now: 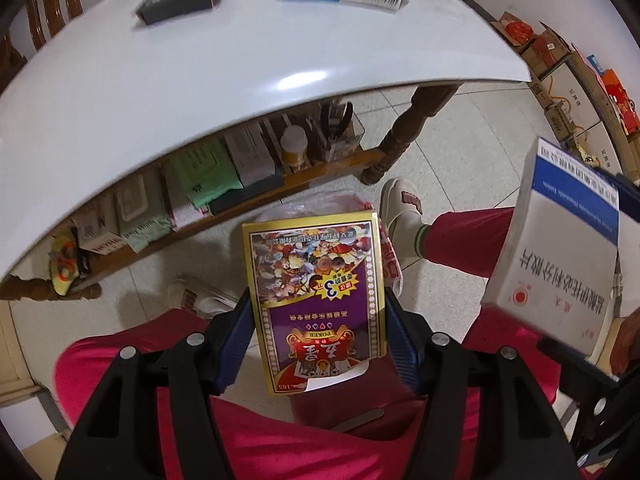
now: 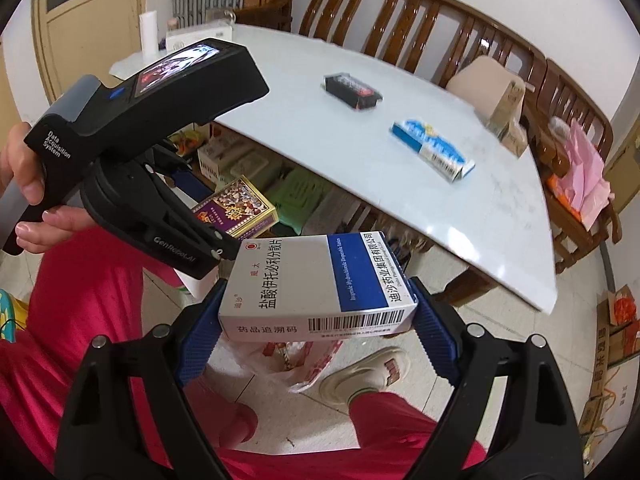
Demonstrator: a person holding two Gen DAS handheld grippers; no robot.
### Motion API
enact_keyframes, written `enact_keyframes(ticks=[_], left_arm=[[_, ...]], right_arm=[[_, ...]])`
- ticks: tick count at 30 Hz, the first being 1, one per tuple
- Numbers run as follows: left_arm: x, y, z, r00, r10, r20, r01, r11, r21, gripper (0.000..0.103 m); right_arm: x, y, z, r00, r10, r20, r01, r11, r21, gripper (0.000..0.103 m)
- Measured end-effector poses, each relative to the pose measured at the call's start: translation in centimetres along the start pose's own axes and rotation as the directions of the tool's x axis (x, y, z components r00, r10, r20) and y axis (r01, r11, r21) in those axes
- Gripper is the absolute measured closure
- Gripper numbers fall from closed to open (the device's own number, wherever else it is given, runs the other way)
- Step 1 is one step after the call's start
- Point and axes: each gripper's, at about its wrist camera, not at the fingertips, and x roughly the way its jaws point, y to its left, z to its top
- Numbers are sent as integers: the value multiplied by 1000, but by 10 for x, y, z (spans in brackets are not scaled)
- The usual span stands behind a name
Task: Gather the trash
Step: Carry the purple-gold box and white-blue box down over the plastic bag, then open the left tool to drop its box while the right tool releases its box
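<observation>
1. The left tool (image 1: 318, 336) is gripping a purple-and-gold poker card box (image 1: 316, 300) at lower centre.
2. The right tool (image 2: 318, 312) is clamping a white-and-blue medicine box (image 2: 316, 284) at lower centre.
3. A plastic bag (image 2: 296, 360) is lying below on the floor.
4. A black box (image 2: 352, 90) and a blue box (image 2: 432, 148) are resting on the white desk (image 2: 500, 220), upper right.

Glossy card box (image 1: 316, 296); smooth glossy tabletop (image 1: 200, 80); ribbed tongs pads (image 2: 434, 340); wooden bench (image 2: 400, 12).

I see a white table (image 2: 460, 216) on turned brown legs, its glossy top catching overhead light. Behind it stands a slatted wooden bench (image 2: 400, 12) against a pale wall. The floor (image 1: 460, 148) is light tile; cardboard boxes (image 1: 560, 64) line 1 side.
</observation>
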Motion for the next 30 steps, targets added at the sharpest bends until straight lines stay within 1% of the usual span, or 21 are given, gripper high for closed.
enact_keyframes(ticks=[10,12,14,16,19,22,25,30], left_arm=[[66,7,7,997,-7,-73,4,999,-49,43],[83,10,9,995,-21,-95,15,998,-69,43],[98,12,11,994,-6,-111,-3,997,-74,43],[112,13,13,992,16,-129,-26,997,-74,43],[134,17,17,987,-8,-158,-8,995,-96,43],[152,23,20,984,-23,-175,0,992,-126,43],[173,30,24,980,-40,-195,5,984,-176,43],[205,43,26,967,-59,-249,0,974,-228,43]], right_arm=[[58,-5,-29,996,26,-86,-20,998,63,19],[73,-6,-37,993,29,-111,-21,997,74,19],[87,-8,-42,990,37,-133,-25,996,91,19],[101,-11,-49,986,65,-156,-47,992,119,19],[117,-12,-56,981,59,-186,-36,992,122,19],[137,-18,-62,971,84,-224,-48,986,159,19],[154,-20,-66,961,103,-255,-56,981,185,19],[190,-15,-76,939,127,-319,-64,977,202,19]])
